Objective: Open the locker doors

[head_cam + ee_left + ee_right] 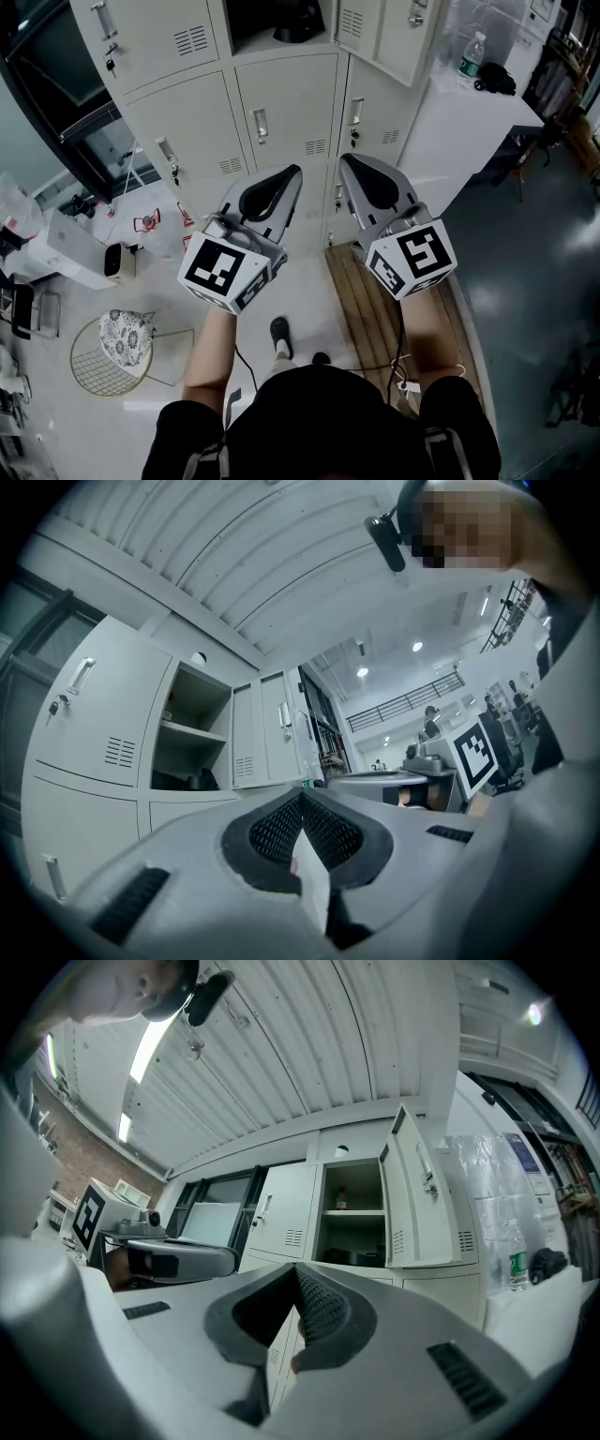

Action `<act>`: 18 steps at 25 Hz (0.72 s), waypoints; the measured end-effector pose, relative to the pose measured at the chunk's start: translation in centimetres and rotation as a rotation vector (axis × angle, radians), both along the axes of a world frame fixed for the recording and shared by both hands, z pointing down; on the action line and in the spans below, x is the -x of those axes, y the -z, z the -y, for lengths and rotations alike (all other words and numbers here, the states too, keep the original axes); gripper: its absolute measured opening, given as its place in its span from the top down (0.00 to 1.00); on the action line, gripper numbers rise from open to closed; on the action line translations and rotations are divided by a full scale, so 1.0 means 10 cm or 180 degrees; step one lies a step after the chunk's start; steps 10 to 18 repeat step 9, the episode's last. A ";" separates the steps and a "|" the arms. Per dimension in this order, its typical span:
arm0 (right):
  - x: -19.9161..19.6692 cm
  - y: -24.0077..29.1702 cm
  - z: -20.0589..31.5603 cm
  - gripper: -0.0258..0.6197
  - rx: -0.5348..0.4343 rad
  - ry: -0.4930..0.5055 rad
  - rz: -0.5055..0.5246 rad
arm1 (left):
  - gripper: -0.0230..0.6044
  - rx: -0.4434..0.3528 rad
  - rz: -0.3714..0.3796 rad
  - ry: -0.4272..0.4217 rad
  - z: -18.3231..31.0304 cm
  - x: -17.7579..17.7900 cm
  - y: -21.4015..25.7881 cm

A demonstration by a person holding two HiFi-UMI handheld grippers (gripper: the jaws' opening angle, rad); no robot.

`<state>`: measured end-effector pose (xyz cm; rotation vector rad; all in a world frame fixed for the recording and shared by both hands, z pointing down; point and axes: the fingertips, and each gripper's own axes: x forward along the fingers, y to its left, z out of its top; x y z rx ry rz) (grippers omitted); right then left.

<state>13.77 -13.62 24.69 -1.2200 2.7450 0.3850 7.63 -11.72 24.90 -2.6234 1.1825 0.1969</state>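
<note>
A bank of cream metal lockers [286, 112] stands in front of me. The top middle compartment [281, 21] is open with a dark object inside, and its door [398, 37] is swung out to the right. The doors below, with handles [260, 125], are closed. My left gripper [292, 172] and right gripper [347, 160] hover side by side before the lower doors, touching none. Both are shut with nothing between the jaws. The left gripper view shows the shut left gripper [302, 795] below the open compartment [192, 733]. The right gripper view shows the shut right gripper [298, 1269] below the open door [417, 1194].
A white table [459, 122] at the right carries a water bottle [473, 56] and a black object [495, 80]. A wooden pallet [370, 309] lies on the floor below the right gripper. A wire basket stool [112, 352] and a white box [80, 248] sit at the left.
</note>
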 end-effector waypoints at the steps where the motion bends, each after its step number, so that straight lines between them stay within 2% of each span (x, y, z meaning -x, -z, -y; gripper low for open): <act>1: 0.00 0.00 0.00 0.96 -0.0002 0.0009 -0.0008 | 0.93 0.0000 0.0001 0.0004 0.00 0.00 0.00; 18: -0.03 0.01 0.06 0.96 0.0007 -0.0010 0.0039 | 0.93 0.0023 0.0011 0.0024 0.04 0.02 0.02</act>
